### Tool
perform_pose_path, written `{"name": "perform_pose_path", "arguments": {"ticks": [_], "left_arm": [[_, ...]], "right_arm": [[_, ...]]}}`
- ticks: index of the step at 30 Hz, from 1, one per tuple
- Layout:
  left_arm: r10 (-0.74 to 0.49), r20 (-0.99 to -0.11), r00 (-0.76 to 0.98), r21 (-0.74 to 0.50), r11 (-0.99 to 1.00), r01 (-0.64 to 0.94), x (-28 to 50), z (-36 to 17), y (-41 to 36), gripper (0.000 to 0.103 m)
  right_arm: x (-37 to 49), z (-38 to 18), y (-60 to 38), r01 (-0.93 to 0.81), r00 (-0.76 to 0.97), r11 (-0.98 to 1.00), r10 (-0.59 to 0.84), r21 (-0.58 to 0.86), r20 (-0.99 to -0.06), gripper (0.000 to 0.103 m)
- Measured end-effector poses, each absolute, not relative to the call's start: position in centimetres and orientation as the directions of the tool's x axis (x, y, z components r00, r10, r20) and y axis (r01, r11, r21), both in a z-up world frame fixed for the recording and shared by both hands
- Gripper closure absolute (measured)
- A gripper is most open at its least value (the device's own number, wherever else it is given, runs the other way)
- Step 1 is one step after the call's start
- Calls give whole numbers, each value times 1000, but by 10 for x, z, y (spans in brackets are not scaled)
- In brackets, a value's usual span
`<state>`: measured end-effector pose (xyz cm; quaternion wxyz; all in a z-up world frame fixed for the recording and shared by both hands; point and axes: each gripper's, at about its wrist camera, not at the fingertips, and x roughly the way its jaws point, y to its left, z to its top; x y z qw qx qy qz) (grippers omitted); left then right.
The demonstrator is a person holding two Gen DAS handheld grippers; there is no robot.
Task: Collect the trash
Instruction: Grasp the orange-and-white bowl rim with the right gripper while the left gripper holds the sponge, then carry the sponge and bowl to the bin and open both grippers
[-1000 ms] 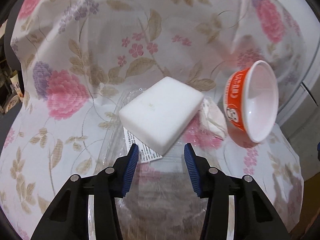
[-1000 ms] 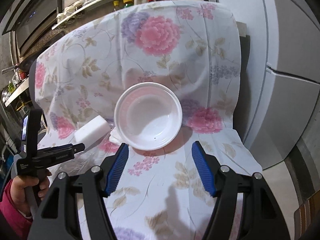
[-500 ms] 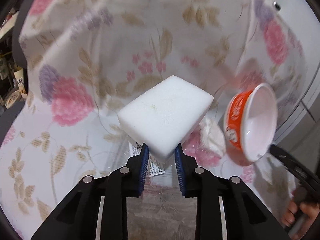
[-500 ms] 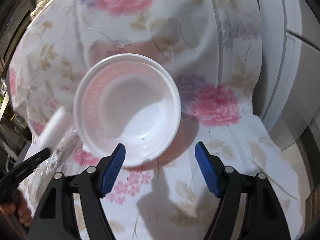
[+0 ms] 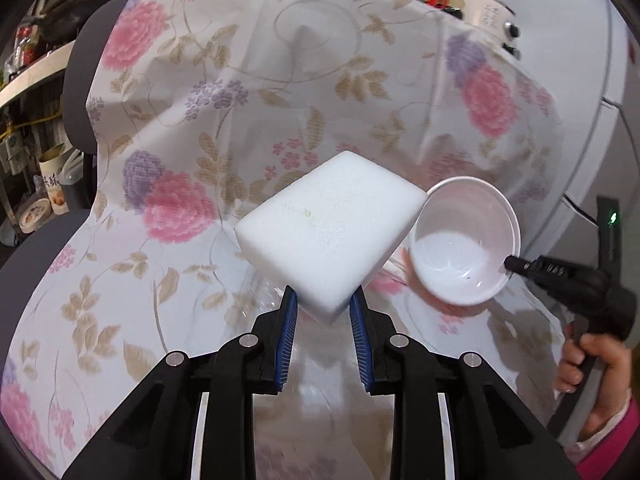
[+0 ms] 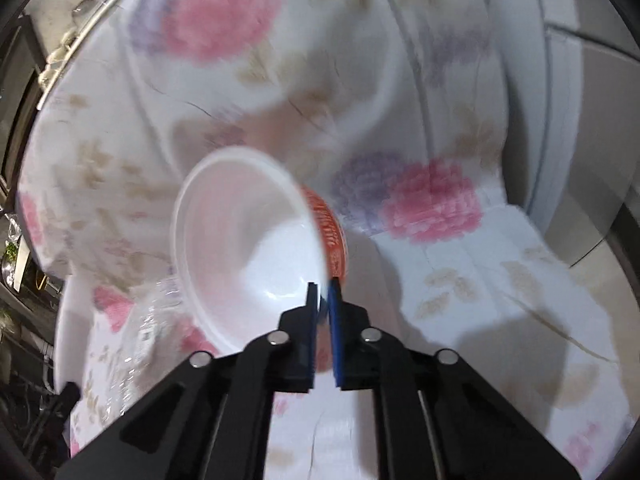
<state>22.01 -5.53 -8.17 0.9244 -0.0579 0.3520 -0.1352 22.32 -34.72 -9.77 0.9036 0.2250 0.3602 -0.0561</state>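
Note:
My left gripper [image 5: 324, 304] is shut on a corner of a white foam block [image 5: 328, 228] and holds it lifted above the flowered cloth. My right gripper [image 6: 323, 292] is shut on the rim of a white bowl with an orange outside [image 6: 248, 248], tilted on its side. The bowl [image 5: 464, 240] also shows in the left wrist view, with the right gripper [image 5: 516, 264] at its rim. A clear plastic wrapper [image 6: 152, 320] lies on the cloth beside the bowl, blurred.
A flowered cloth [image 5: 224, 128] covers a chair seat and back. Shelves with jars and tins [image 5: 44, 196] stand at the left. A white appliance [image 5: 600, 80] stands at the right. The person's hand [image 5: 592, 364] holds the right gripper.
My left gripper closed on the foam block and lifted it. My right gripper moved in, closed on the bowl's rim and tipped the bowl up.

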Motion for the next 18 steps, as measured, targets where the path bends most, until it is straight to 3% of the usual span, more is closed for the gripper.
{"name": "perform_pose_path", "arguments": {"ticks": [6,18], "left_arm": [[-348,-596,724,-189,937,295,168,-68,-73,75],[-452,-558,696,-185,885,427,95,-68,-107,75]], "right_arm": [[153,-77,-354,282,730,869,80,406,-678,98],[32,-94,-362,320,752,818,88,478,-654,98]]}}
